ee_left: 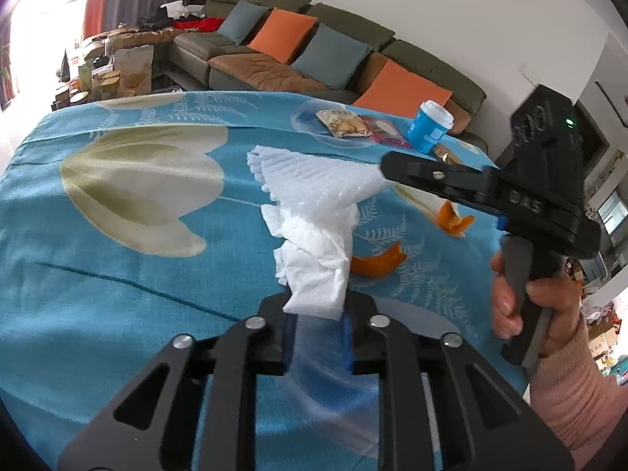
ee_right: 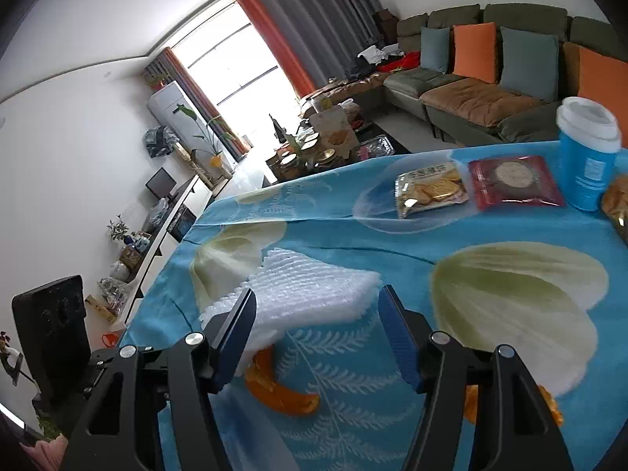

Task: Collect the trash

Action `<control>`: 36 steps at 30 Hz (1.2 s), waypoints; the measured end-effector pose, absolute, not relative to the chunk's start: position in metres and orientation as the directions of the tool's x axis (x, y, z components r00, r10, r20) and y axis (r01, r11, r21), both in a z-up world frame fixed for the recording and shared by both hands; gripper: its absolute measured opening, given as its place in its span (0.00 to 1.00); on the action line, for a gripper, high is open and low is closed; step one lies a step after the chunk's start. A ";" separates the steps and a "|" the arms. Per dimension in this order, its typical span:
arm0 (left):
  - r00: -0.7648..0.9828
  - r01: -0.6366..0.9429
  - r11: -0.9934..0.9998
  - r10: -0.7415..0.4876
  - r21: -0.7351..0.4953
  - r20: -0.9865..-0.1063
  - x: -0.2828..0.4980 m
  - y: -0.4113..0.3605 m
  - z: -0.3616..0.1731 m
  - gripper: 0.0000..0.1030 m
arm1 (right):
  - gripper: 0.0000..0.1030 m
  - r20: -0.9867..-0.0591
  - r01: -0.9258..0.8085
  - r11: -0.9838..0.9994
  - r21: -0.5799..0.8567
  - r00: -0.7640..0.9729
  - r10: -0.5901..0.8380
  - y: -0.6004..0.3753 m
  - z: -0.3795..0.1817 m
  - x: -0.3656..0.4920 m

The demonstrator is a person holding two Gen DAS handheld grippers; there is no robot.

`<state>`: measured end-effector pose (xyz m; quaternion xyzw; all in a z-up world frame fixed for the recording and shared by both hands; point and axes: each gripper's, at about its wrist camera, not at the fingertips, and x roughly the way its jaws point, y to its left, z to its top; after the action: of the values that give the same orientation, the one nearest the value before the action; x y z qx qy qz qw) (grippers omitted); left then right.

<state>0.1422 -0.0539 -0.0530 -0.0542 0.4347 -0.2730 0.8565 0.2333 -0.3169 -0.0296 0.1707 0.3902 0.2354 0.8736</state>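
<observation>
My left gripper (ee_left: 320, 314) is shut on the lower end of a crumpled white tissue (ee_left: 314, 271), low in the left wrist view. Behind the tissue a white ribbed foam sheet (ee_left: 314, 184) lies on the blue flowered tablecloth (ee_left: 117, 294). My right gripper (ee_right: 318, 329) stands open, its blue pads (ee_right: 396, 333) on either side of the foam sheet's (ee_right: 314, 290) near edge without pressing it. One orange peel (ee_right: 278, 388) lies under the right gripper, partly hidden by the foam. A second peel (ee_left: 451, 219) lies further right.
At the table's far right stand a blue cup with a white lid (ee_right: 588, 157), a biscuit packet (ee_right: 428, 188) and a red snack packet (ee_right: 514, 184). A hand in a pink sleeve (ee_left: 565, 384) holds the right gripper. A sofa (ee_left: 314, 51) stands beyond the table.
</observation>
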 end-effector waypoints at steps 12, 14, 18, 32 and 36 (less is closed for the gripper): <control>0.537 0.427 0.853 -0.507 -0.300 -0.674 0.121 -0.034 -0.039 0.03 | 0.06 -0.588 -0.328 0.813 0.482 0.567 0.577 -0.306 -0.024 0.226; 0.550 0.428 0.852 -0.511 -0.302 -0.661 0.115 -0.029 -0.034 0.03 | 0.05 -0.568 -0.342 0.803 0.488 0.574 0.590 -0.306 -0.019 0.222; 0.576 0.420 0.853 -0.513 -0.309 -0.637 0.105 -0.016 -0.028 0.02 | 0.05 -0.537 -0.356 0.791 0.498 0.589 0.604 -0.307 -0.010 0.213; 0.520 0.472 0.844 -0.501 -0.256 -0.692 0.124 -0.046 -0.046 0.39 | 0.05 -0.448 -0.364 0.779 0.511 0.660 0.603 -0.330 0.024 0.195; 0.484 0.443 0.842 -0.513 -0.307 -0.708 0.132 -0.045 -0.055 0.04 | 0.05 -0.431 -0.359 0.770 0.528 0.668 0.607 -0.339 0.026 0.192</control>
<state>0.1318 -0.0453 -0.0552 -0.0413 0.4249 -0.2779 0.8605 0.1915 -0.3389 0.0263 0.2037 0.3041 0.2711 0.8902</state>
